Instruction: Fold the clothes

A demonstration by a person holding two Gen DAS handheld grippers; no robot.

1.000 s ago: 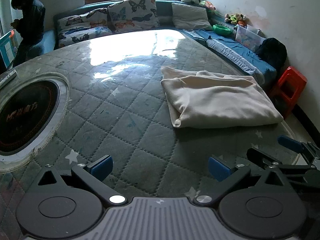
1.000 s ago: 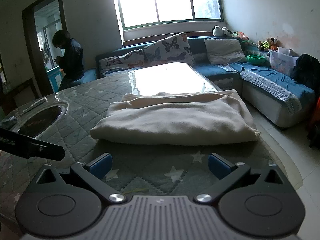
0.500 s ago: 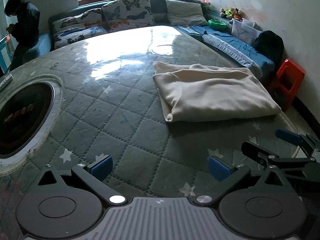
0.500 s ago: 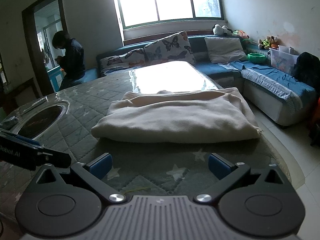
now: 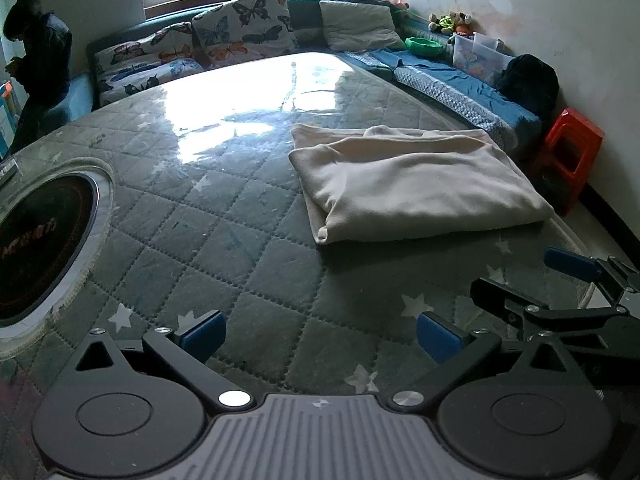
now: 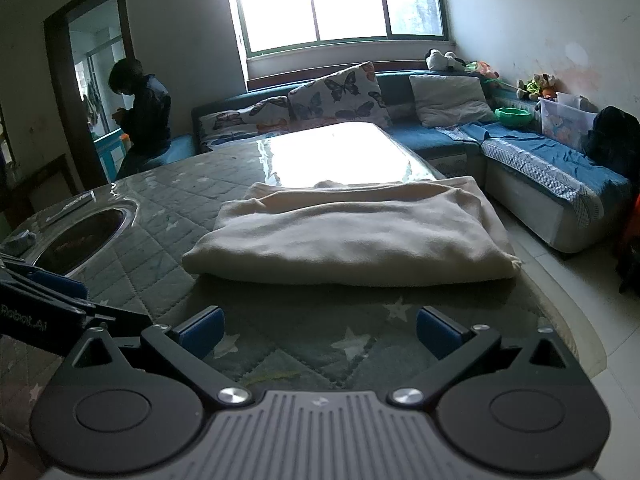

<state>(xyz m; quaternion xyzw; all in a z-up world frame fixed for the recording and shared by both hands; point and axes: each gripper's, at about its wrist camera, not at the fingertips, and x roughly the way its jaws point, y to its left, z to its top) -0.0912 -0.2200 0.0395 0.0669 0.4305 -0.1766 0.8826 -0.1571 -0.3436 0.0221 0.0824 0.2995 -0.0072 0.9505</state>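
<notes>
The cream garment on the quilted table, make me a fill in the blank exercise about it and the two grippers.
1. The cream garment lies ____ on the quilted table.
2. The left gripper has its jaws ____.
3. The right gripper holds ____.
4. The stool beside the table is ____.

Missing words: folded; open; nothing; red

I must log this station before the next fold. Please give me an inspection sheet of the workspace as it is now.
Surface: quilted green table cover with stars, under glossy film; round inset at its left.
Job's things: cream garment, folded, lying flat.
Clutter: small flat item beyond the inset.
Grippers: left gripper and right gripper both open, empty, short of the garment.
Cables: nothing seen.
Surroundings: sofa with butterfly cushions, red stool, seated person.
</notes>
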